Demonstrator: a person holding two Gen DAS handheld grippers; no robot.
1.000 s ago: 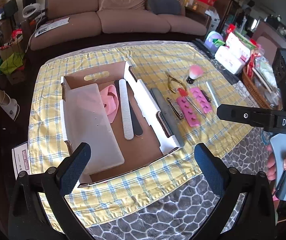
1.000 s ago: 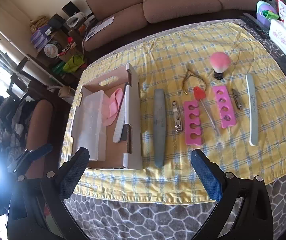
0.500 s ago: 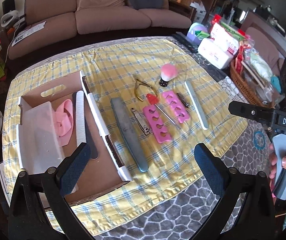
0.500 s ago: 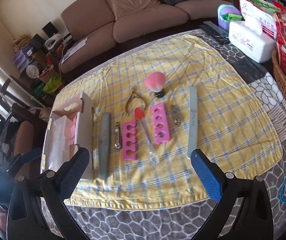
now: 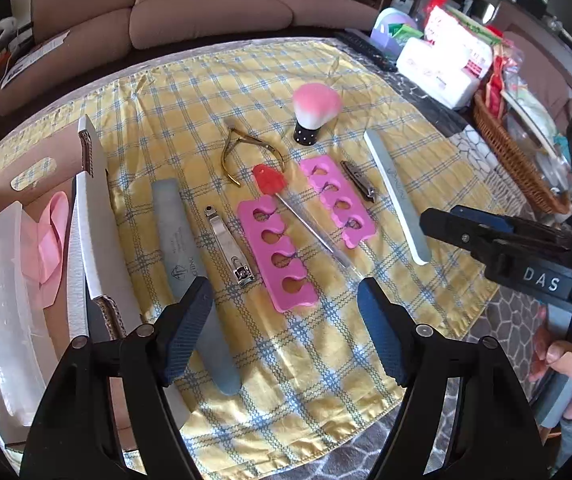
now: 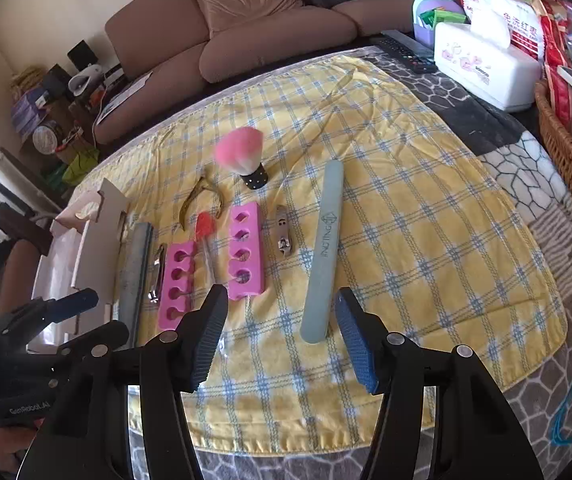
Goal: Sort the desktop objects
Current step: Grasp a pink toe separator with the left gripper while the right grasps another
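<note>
Manicure tools lie in a row on a yellow checked cloth (image 5: 326,360): grey buffer block (image 5: 190,264), large clipper (image 5: 228,244), two pink toe separators (image 5: 276,256) (image 5: 336,200), red-tipped tool (image 5: 270,180), small clipper (image 5: 358,180), pale long file (image 6: 324,256), gold nipper (image 5: 242,152), pink brush (image 5: 314,112). My left gripper (image 5: 286,320) hovers over the near separator, its jaws closing on nothing. Above the cloth's near edge my right gripper (image 6: 282,320) is also closing, empty, the long file's near end just inside its right finger.
An open cardboard box (image 5: 94,208) at the left holds a clear tray, a pink piece and nail files. A tissue box (image 6: 486,68), a remote (image 6: 406,52) and a wicker basket (image 6: 566,152) line the right side. A sofa stands behind.
Both grippers have moved right along the row and lower toward the cloth. The box has slid to the left edge of both views. Both pairs of jaws stand narrower.
</note>
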